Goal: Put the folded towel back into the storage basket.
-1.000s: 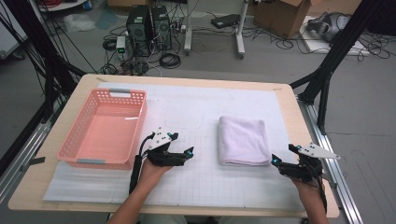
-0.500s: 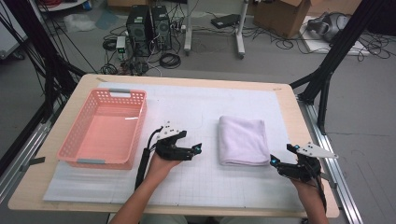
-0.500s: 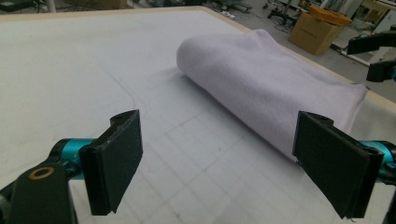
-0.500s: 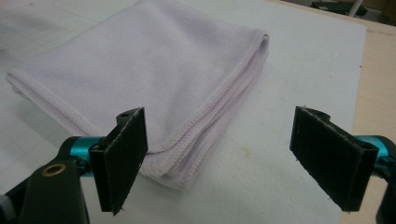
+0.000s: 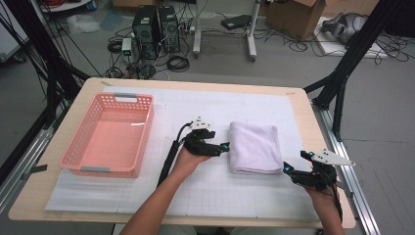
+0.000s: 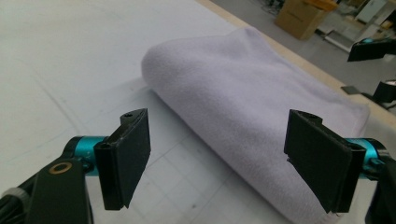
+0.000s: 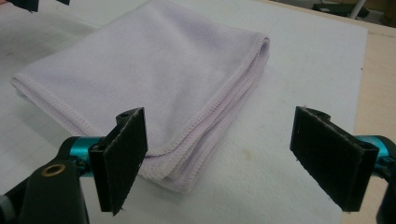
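Towel pick-up: approach stage, nothing yet gripped

Towel lies folded and flat on the white mat covering the tabletop, right of centre and well apart from the basket, which stands empty at the left. No corner or edge of the cloth is lifted.

Left hand-held gripper sits just beside the towel's rounded left fold. In the left gripper view its jaws stand wide, the fold ahead of and between them, but neither pad presses on the cloth. Those jaws have just been closing a little, with nothing yet caught in them.

Right hand-held gripper hovers low at the towel's near right corner. In the right gripper view its jaws are also spread wide; the stitched open edges of the towel lie ahead of the left pad, while the right pad faces bare mat. It holds nothing.

Assessment: both tools are lined up on opposite sides of the towel, so the work in hand appears to be taking hold of it, most likely to move it to the basket or to unfold it; which of the two cannot be told. Done so far: positioning only. Left: close on the cloth, lift it clear of the mat, and carry it wherever it is meant to go.
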Demonstrator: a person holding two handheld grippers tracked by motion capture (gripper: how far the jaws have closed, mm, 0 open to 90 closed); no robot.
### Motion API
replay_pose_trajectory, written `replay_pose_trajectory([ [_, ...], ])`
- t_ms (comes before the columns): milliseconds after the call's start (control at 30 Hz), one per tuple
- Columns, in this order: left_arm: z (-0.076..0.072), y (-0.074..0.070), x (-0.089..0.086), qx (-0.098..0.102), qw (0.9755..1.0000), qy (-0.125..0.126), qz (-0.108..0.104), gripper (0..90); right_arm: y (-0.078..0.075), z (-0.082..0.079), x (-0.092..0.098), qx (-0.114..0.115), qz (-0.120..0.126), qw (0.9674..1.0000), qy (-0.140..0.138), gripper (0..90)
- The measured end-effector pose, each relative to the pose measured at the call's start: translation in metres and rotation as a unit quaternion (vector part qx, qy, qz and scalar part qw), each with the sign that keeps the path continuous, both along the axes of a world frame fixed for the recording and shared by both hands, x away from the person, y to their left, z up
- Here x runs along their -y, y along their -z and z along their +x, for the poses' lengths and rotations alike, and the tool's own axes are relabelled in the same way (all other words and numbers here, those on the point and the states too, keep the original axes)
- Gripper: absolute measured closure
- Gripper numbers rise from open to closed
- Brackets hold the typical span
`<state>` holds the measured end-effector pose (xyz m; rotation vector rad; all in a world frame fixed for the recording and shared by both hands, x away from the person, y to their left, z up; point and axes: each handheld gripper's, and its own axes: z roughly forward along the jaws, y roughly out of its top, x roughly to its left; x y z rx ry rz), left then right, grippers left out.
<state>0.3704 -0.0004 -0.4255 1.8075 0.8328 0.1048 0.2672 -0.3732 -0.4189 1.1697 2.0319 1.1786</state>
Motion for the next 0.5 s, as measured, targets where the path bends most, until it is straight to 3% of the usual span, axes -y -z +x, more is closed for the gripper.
replay_pose_trajectory([
  [100, 0.004, 0.004, 0.007, -0.017, 0.9998, -0.006, 0.012, 22.0, 0.0, 0.0, -0.001, -0.002, 0.001, 1.0, -0.001, 17.7],
  [500, 0.015, 0.014, 0.042, -0.056, 0.9983, -0.005, 0.018, 21.7, 0.0, 0.0, -0.002, -0.002, 0.002, 1.0, -0.004, 17.7],
])
